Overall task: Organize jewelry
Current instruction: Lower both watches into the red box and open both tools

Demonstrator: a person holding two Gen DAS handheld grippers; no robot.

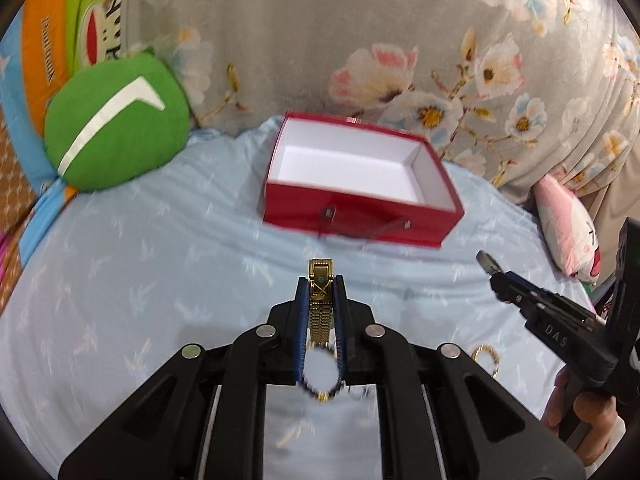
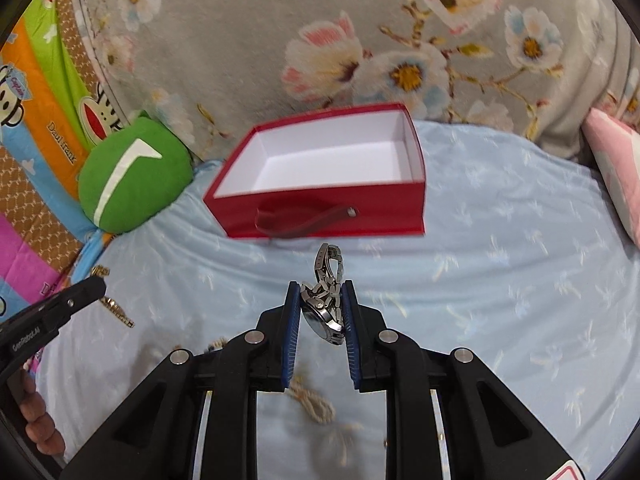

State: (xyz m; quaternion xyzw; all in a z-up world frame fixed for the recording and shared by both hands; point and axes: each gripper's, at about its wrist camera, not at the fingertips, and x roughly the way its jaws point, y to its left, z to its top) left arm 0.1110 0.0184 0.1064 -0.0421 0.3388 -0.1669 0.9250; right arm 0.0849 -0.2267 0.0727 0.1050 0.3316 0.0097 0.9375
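With left gripper (image 1: 320,292) clamping gold metal-link watch (image 1: 320,300) and right gripper (image 2: 320,300) pinching silver steel watch (image 2: 326,304), either could slip short of the open red cardboard box (image 2: 320,208).

Light blue bedsheet (image 1: 120,264) with a faint white sprig print covers the surface. Round green cushion (image 1: 116,128) with a white chevron stripe sits at its far left, against a cartoon-monkey blanket (image 2: 36,92) in orange, green and blue. Grey floral quilt (image 1: 360,40) banked along the back; pink pillow (image 1: 568,232) at right.
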